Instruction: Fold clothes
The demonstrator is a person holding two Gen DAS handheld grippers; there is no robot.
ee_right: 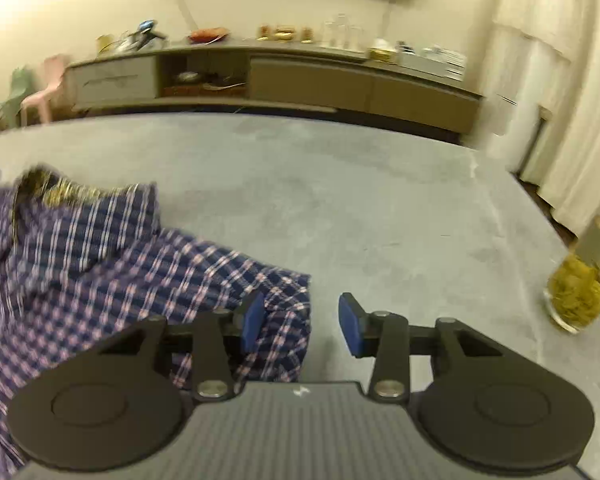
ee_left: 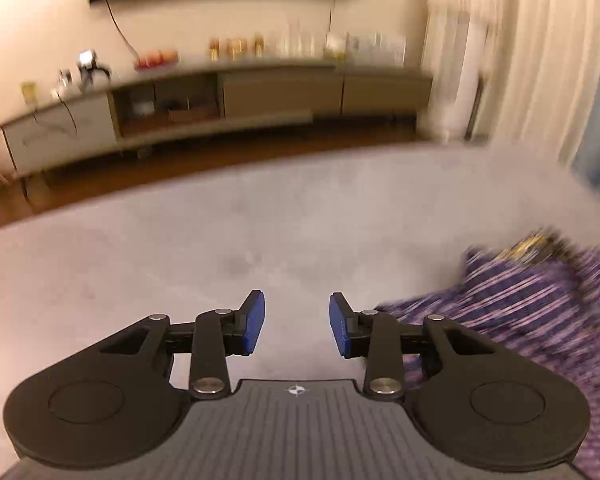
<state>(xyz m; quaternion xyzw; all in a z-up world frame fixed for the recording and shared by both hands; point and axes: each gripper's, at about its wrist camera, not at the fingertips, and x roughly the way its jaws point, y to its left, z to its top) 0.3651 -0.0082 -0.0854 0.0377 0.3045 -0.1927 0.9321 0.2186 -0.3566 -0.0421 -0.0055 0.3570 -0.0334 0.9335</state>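
While both grippers are hanging over the grey table [ee_right: 380,200] with nothing in them, the plaid garment [ee_right: 100,264] is lying bunched up and rumpled, not flat or squared off. It's sitting off to the right of the left gripper [ee_left: 297,326] and spreading out under the left finger of the right gripper [ee_right: 302,326]. Both sets of jaws are standing wide apart, gripping nothing.

Stuff I'm guessing could bite from here: the cloth is looking layered near that edge, so a pinch there is risking grabbing two layers at once and dragging the whole heap instead of one hem. Both views are smearing a lot too, so things are probably moving fast, and a fast grab is likely missing thin fabric on a smooth top.

Also, a glass of yellowish drink [ee_right: 576,296] is sitting close to the table's right edge, near the right gripper. A wide sweep or a flung sleeve is asking for a spill
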